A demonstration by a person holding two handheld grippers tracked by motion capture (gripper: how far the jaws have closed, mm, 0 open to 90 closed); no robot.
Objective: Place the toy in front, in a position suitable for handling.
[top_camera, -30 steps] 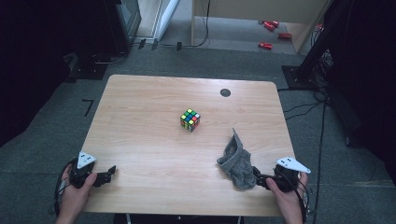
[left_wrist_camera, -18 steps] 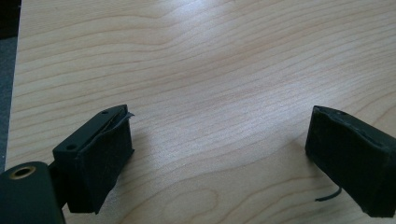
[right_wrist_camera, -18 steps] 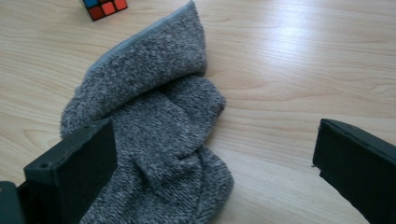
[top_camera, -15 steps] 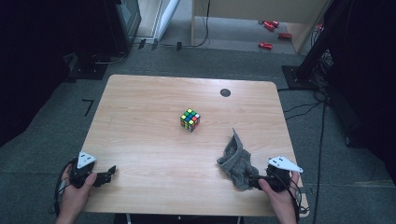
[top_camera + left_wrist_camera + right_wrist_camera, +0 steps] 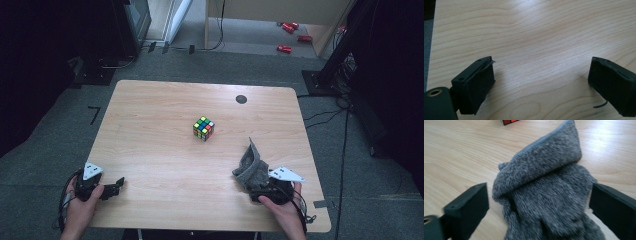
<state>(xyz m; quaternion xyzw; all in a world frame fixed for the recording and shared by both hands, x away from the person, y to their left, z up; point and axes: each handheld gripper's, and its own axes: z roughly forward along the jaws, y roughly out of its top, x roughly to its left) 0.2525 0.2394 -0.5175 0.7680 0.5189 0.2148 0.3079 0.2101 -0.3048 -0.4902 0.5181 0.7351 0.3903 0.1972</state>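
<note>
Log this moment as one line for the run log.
right gripper: open, jaws either side of grey sock | left gripper: open over bare table | puzzle cube: mid-table, untouched

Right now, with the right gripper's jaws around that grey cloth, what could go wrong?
The right gripper is open with the grey cloth bunched between its jaws; closing may pinch only the top fold, so the rest could slip out when lifted. The cloth lies near the table edge and might get dragged off. The puzzle cube sits just beyond it, so a forward push could knock it.
</note>
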